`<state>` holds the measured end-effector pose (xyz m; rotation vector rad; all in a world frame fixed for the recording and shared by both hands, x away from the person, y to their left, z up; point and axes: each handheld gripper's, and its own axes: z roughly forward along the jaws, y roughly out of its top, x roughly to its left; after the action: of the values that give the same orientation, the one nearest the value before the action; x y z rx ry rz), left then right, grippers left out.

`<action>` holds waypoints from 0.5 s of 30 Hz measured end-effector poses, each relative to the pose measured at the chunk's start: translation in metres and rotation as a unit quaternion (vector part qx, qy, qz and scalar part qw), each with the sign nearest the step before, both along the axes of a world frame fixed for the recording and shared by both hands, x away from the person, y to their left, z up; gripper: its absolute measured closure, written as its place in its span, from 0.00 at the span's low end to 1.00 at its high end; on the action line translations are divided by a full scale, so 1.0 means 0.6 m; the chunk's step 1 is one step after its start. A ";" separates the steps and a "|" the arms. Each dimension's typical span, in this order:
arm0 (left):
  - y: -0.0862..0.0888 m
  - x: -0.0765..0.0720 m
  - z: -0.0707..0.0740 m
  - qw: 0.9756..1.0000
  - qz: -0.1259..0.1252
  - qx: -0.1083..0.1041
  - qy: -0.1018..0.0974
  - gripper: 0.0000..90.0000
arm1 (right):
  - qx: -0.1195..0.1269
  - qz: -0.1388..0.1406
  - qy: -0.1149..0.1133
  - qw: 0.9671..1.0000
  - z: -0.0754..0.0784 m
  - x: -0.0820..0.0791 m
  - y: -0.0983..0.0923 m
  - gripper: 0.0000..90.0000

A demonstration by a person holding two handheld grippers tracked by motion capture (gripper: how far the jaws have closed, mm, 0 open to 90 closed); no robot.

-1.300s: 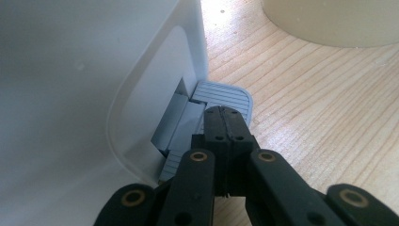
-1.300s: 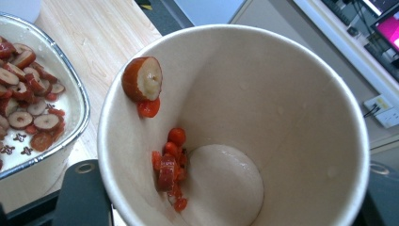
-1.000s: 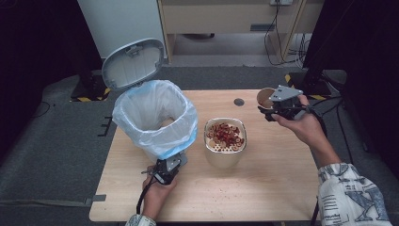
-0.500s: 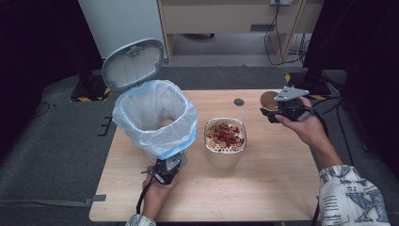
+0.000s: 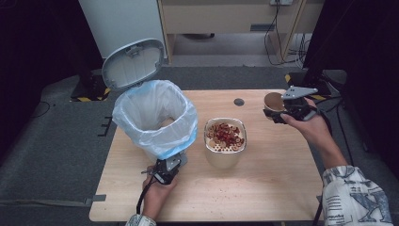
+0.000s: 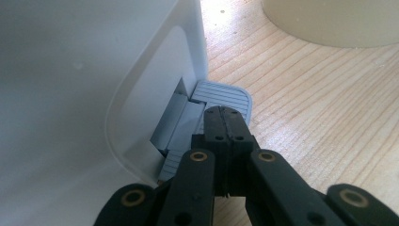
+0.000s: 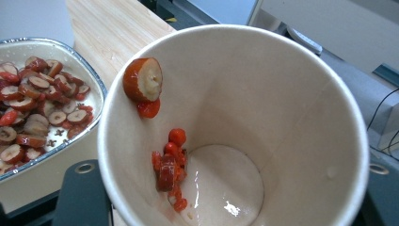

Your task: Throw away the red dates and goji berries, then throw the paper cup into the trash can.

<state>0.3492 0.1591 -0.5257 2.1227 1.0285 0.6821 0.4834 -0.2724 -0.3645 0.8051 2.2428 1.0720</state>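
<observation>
- Pressing down on the grey pedal (image 6: 221, 96) of the white bin (image 5: 155, 120), our left gripper (image 5: 165, 170) has its jaws closed tight together with nothing between them, tips resting on the ribbed pedal at the bin's foot.
- We see the bin's lid (image 5: 134, 63) standing open, tilted back, and a pale blue bag (image 5: 181, 141) lining its rim.
- Our right gripper (image 5: 282, 110) is clamped on a paper cup (image 7: 244, 117), held above the far right part of the wooden table (image 5: 263, 188), well apart from the bin.
- We look into the cup in the right gripper view: a date slice (image 7: 143, 80) sticks to the inner wall near the rim, and small red bits (image 7: 169, 165) cling lower down by the wet bottom.
- We have a cream bowl (image 5: 225, 157) of sliced dates standing mid-table, between bin and cup, just beside the bin.
</observation>
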 end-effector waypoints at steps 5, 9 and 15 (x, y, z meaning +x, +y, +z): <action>0.000 0.000 0.000 1.000 0.000 0.000 0.000 0.99 | 0.022 0.001 0.012 1.000 0.000 0.000 -0.007 0.35; 0.000 0.000 0.000 1.000 0.000 0.001 0.000 0.99 | 0.036 0.001 0.028 0.999 0.001 0.000 -0.012 0.35; 0.000 0.000 0.000 1.000 0.000 0.001 0.000 0.99 | 0.070 0.010 0.065 0.995 0.001 0.003 -0.020 0.35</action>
<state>0.3491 0.1589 -0.5256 2.1241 1.0276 0.6838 0.4851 -0.2844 -0.3641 0.9369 2.3067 1.2287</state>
